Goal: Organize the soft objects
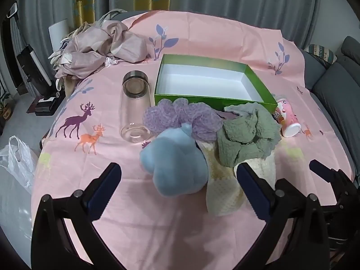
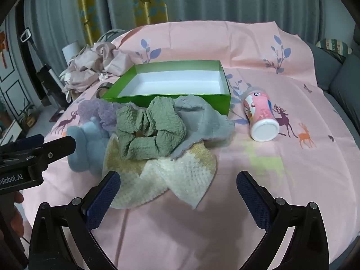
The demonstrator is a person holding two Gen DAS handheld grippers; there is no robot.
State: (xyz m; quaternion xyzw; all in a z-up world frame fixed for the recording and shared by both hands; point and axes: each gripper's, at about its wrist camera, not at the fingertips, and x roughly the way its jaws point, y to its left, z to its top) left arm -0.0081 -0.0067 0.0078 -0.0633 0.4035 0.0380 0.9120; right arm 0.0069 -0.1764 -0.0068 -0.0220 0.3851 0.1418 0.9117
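Note:
A heap of soft things lies in front of an empty green box (image 1: 216, 102) (image 2: 221, 103) with a white inside. In it are a light blue plush (image 1: 175, 164) (image 2: 87, 144), a purple knitted piece (image 1: 180, 117) (image 2: 96, 110), a crumpled green waffle cloth (image 1: 245, 139) (image 2: 153, 130), a grey cloth (image 2: 202, 121) and a cream knitted cloth (image 1: 222, 186) (image 2: 175, 177) underneath. My left gripper (image 1: 177, 173) (image 2: 56, 141) is open, its fingers either side of the plush and apart from it. My right gripper (image 2: 177, 180) is open over the cream cloth's near edge, holding nothing.
A clear glass bottle (image 1: 135, 108) lies left of the box, a pink can (image 1: 288, 121) (image 2: 261, 117) lies to its right. Crumpled beige fabric (image 1: 101, 47) is piled at the back left. A pink deer-print sheet (image 2: 292, 180) covers the surface. A grey sofa (image 1: 333, 85) stands right, a plastic bag (image 1: 18, 157) left.

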